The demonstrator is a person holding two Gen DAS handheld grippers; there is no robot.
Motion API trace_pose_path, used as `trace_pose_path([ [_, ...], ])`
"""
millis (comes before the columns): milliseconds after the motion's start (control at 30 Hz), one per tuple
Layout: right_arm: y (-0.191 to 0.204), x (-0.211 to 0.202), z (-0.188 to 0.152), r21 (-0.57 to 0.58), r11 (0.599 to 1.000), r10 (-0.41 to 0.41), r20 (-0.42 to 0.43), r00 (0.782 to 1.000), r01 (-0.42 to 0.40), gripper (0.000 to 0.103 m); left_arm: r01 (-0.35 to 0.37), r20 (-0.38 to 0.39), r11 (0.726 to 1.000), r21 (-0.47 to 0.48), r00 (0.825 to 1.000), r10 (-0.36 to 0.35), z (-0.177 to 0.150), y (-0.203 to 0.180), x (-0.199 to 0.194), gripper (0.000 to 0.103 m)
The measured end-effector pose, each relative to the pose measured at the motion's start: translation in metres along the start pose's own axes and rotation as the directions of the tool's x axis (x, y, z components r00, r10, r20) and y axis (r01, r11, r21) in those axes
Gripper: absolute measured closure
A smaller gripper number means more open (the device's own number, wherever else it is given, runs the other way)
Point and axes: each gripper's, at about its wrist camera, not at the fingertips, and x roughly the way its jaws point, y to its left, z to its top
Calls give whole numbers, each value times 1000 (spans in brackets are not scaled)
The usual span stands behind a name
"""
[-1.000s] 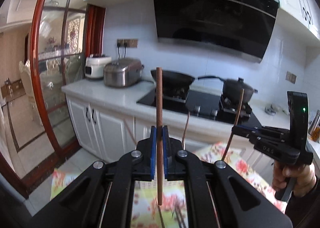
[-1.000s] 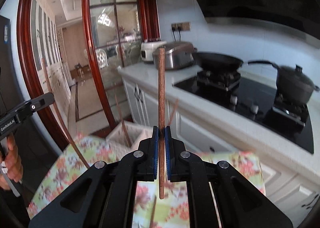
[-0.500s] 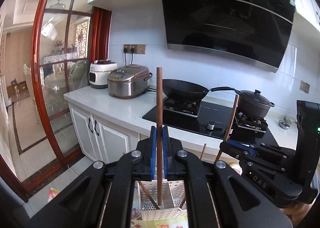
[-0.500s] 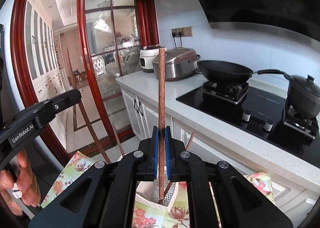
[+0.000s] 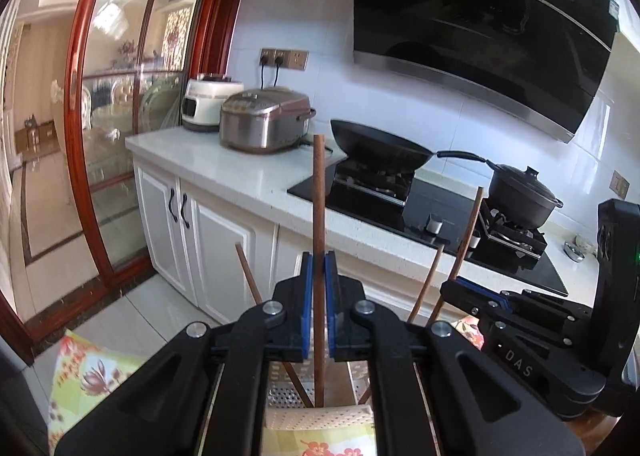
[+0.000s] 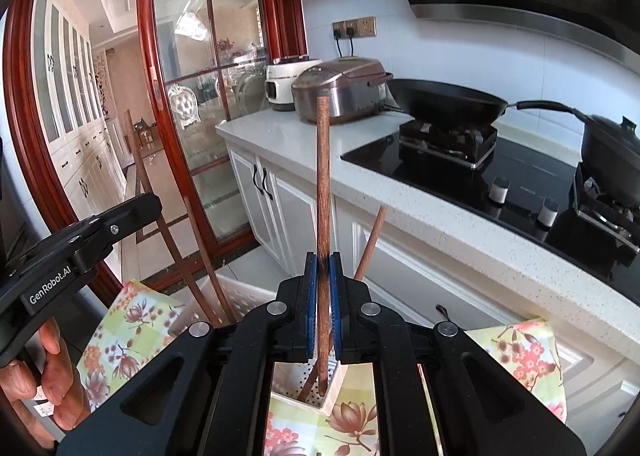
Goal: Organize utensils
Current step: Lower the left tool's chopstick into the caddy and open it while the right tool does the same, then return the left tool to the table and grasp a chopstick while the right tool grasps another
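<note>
Chopsticks stand upright in both grippers: the left gripper point(image 5: 319, 312) pinches one chopstick point(image 5: 319, 216), the right gripper point(image 6: 323, 308) pinches another point(image 6: 322, 176). Each stick's lower tip hangs directly below its fingers, inside the mouth of the white holder point(image 6: 248, 302), where other sticks point(image 6: 202, 256) lean.

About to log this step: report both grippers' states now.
Left gripper: shut on a chopstick, upright over the holder.
Right gripper: shut on another chopstick.
</note>
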Motion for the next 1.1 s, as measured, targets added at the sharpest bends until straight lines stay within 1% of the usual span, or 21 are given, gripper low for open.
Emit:
trace_pose_path([
  [200,-1,17,-14,7,1000,10,-69,998,-9,96,3,-93,1000,-5,996,-4,-15,5,20,97],
  [300,-1,26,-18,0,1000,17,-109,994,-17,96,0,-158,1000,-4,988,0,-19,8,32,97],
  [333,-1,27,-19,3,1000,7,-112,994,-6,95,-8,-171,1000,-3,985,8,-20,10,34,91],
  [400,-2,26,-19,4,1000,4,-103,995,-3,93,-21,-174,1000,-7,985,20,-21,13,36,80],
  [433,-3,23,-18,7,1000,6,-96,995,-5,92,-24,-169,1000,-9,985,22,-21,16,34,79],
  [467,-4,21,-16,9,1000,7,-90,996,-6,89,-27,-164,1000,-8,986,25,-20,17,32,75],
  [500,-5,17,-15,9,1000,2,-82,997,-1,87,-28,-156,1000,-8,987,27,-18,18,29,68],
  [533,-7,13,-14,10,1000,-3,-71,997,4,81,-31,-146,999,-10,989,30,-18,20,24,65],
  [567,-9,9,-13,12,1000,-2,-63,998,3,77,-33,-139,999,-11,990,31,-17,21,20,65],
  [600,-12,5,-12,17,1000,1,-54,999,0,75,-35,-130,999,-11,991,33,-16,22,15,65],
  [700,-23,-13,-16,31,999,-6,-30,1000,7,66,-45,-102,999,-13,994,44,-20,27,-6,65],
  [767,-31,-27,-26,36,999,-19,-19,1000,20,56,-46,-87,999,-21,995,44,-29,32,-24,63],
  [800,-35,-32,-33,36,999,-20,-22,1000,21,53,-48,-87,999,-26,995,45,-36,34,-32,60],
  [833,-38,-38,-45,36,999,-22,-29,999,24,51,-52,-93,998,-30,994,49,-44,36,-39,60],
  [867,-41,-41,-54,39,999,-23,-36,999,25,51,-57,-104,998,-36,993,53,-55,39,-46,60],
  [933,-47,-45,-84,48,999,-16,-73,997,19,51,-58,-124,997,-44,991,52,-77,43,-57,60],
  [967,-48,-47,-96,50,999,-13,-89,996,17,50,-65,-144,997,-46,988,58,-93,44,-63,60],
  [1100,-48,-48,-157,66,998,0,-172,985,12,49,-76,-236,997,-20,969,69,-154,41,-73,60],
])
